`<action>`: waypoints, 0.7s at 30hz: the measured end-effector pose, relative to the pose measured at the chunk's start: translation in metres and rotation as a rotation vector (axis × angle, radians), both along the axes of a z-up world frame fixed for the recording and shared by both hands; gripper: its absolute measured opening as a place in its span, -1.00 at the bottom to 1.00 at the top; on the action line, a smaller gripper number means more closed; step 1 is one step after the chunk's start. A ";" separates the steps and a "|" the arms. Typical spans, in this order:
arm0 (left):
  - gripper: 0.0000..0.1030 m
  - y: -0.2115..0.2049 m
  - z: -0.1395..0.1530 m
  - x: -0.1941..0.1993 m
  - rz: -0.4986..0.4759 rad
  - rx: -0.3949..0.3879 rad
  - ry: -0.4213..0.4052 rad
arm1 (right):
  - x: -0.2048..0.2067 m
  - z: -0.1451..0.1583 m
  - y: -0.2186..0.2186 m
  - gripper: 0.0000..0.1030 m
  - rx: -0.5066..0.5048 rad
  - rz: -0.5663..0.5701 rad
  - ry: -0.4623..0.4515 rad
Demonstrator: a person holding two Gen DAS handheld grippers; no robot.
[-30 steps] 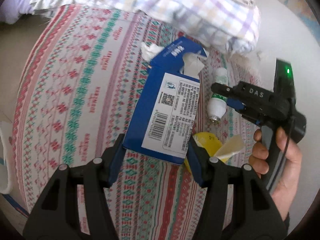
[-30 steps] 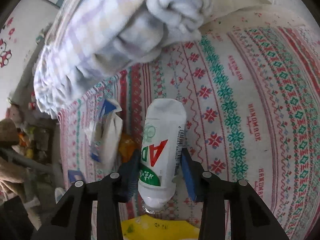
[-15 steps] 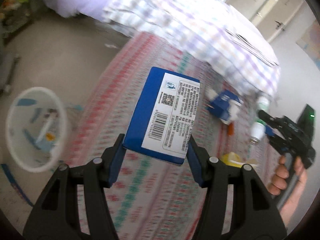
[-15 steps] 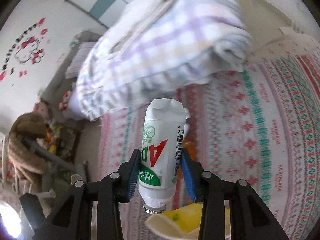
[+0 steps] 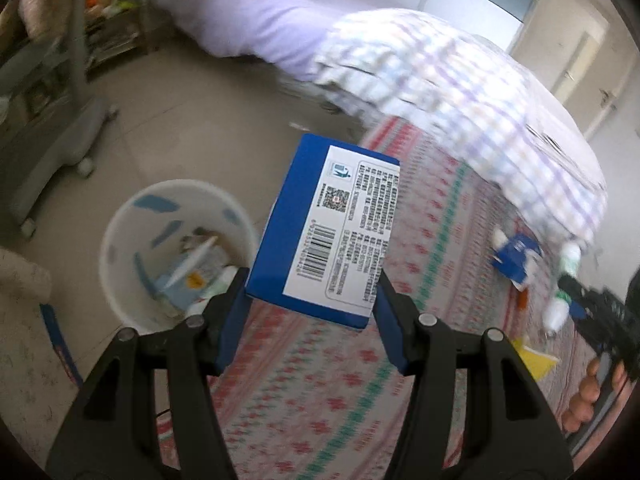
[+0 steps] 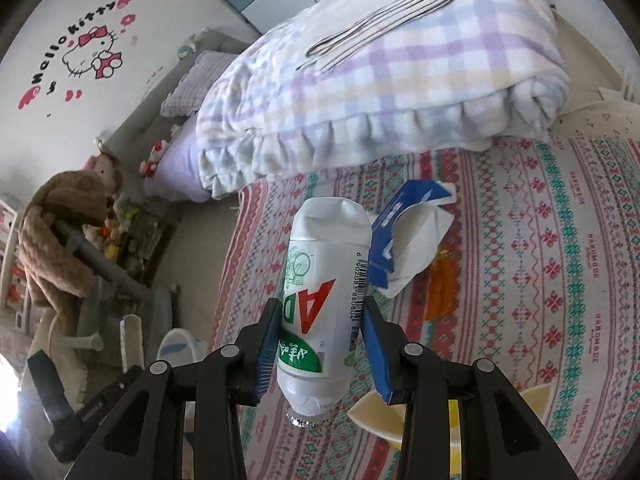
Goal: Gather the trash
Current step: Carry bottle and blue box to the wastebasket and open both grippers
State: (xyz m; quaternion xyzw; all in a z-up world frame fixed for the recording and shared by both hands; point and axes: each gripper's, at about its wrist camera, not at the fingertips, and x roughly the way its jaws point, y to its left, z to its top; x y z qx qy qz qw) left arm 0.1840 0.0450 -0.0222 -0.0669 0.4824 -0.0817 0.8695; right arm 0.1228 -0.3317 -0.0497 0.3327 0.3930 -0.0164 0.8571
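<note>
Since a second ago both hands have lifted off the patterned bedspread (image 5: 340,396) and swung toward the floor side; a white bin (image 5: 120,240) with scraps inside now shows in the left wrist view, just left of the carried box. Left gripper (image 5: 312,312) is partly open, its blue pads clamped on the lower end of a blue box (image 5: 296,232) with a white barcode label, held above the bed edge. Right gripper (image 6: 320,340) is narrower, pads pressing the sides of a white plastic bottle (image 6: 320,280), neck toward the camera. Torn blue carton (image 6: 404,240), orange wrapper (image 6: 442,288) and yellow paper (image 6: 384,412) lie on the bedspread near a folded plaid blanket (image 6: 380,92).
</note>
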 end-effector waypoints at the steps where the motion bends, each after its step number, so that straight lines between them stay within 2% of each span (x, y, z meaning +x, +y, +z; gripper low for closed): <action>1: 0.16 0.010 -0.002 0.003 0.019 -0.014 0.007 | 0.001 -0.002 0.004 -0.21 -0.002 0.008 0.003; 3: 0.16 0.032 -0.006 0.009 0.055 -0.040 0.018 | 0.005 -0.006 0.011 -0.21 -0.005 0.026 0.009; 6: 0.16 0.083 -0.020 0.022 0.187 -0.087 0.052 | 0.009 -0.010 0.023 -0.21 -0.010 0.054 0.016; 9: 0.16 0.122 -0.036 0.027 0.276 -0.160 0.095 | 0.013 -0.011 0.035 -0.21 -0.015 0.086 0.011; 13: 0.16 0.138 -0.056 0.031 0.315 -0.176 0.143 | 0.020 -0.014 0.054 -0.21 -0.021 0.128 0.008; 18: 0.18 0.136 -0.071 0.039 0.310 -0.189 0.180 | 0.027 -0.024 0.079 -0.21 -0.033 0.176 0.020; 21: 0.37 0.138 -0.073 0.042 0.322 -0.164 0.162 | 0.030 -0.029 0.090 -0.21 -0.012 0.198 0.029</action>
